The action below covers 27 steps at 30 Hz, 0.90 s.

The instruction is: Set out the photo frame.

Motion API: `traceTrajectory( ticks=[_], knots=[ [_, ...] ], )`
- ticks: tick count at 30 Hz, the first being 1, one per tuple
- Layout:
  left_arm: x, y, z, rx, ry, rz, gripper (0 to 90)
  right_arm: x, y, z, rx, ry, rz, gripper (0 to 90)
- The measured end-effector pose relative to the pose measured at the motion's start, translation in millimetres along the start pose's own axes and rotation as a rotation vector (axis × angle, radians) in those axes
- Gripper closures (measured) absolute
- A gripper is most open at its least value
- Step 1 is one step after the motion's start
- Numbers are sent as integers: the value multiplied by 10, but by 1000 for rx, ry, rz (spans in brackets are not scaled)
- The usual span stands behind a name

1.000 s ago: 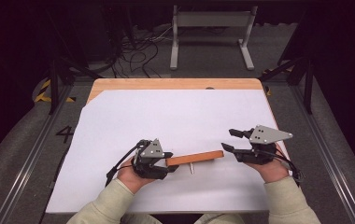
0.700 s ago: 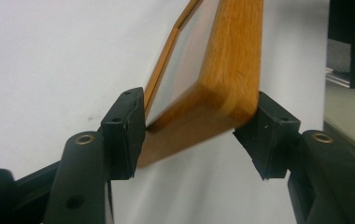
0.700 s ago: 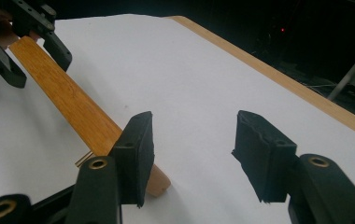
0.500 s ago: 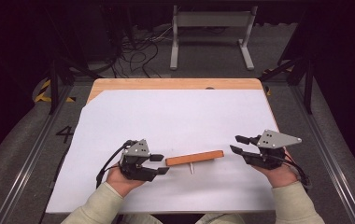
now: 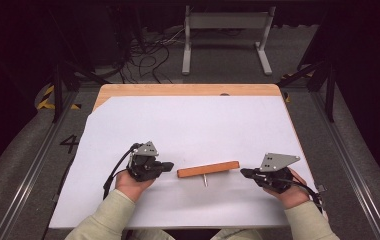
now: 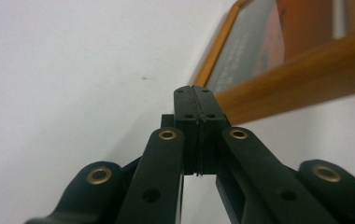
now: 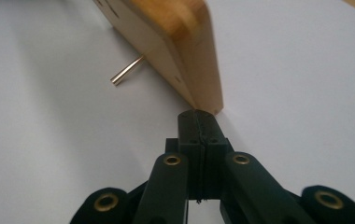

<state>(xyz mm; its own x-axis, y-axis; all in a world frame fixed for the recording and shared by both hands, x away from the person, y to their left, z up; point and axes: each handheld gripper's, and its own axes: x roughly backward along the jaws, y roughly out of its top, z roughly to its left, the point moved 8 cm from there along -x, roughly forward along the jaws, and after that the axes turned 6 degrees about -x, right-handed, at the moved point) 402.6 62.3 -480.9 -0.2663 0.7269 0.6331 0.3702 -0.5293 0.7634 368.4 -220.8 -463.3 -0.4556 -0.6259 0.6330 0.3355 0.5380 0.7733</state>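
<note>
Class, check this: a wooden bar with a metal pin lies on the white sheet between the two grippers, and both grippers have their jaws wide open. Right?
Not quite. The wooden bar with its metal pin does lie between them, but the left gripper and right gripper are shut, empty, as both gripper views show.

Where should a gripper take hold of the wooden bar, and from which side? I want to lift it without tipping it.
Grip the wooden bar at its ends, one gripper from each side: it lies long and flat across the table, and a metal pin sticks out near its middle, in the way of a central grasp.
</note>
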Motion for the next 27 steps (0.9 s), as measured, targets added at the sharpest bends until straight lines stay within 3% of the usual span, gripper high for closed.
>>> traceTrajectory(
  ticks=[6, 10, 15, 22, 26, 27],
  knots=[
    [-212, -9, 19, 8, -21, 37, 897, -57, -47, 9, -15, 11, 15, 898],
    [-228, -22, 46, 34, -51, 38, 897, -39, -80, -19, -30, 11, 18, 898],
    [-227, -31, 17, 21, -62, 49, 897, -18, -106, -61, -47, 5, 18, 898],
    [-221, -82, -214, -43, -148, 101, 897, 42, -112, -114, -65, -9, 4, 898],
    [-271, -91, -416, -87, -218, 129, 897, 67, -103, -129, -71, -14, -4, 898],
    [-271, -91, -416, -87, -218, 129, 897, 67, -103, -129, -71, -14, -4, 898]
  ],
)
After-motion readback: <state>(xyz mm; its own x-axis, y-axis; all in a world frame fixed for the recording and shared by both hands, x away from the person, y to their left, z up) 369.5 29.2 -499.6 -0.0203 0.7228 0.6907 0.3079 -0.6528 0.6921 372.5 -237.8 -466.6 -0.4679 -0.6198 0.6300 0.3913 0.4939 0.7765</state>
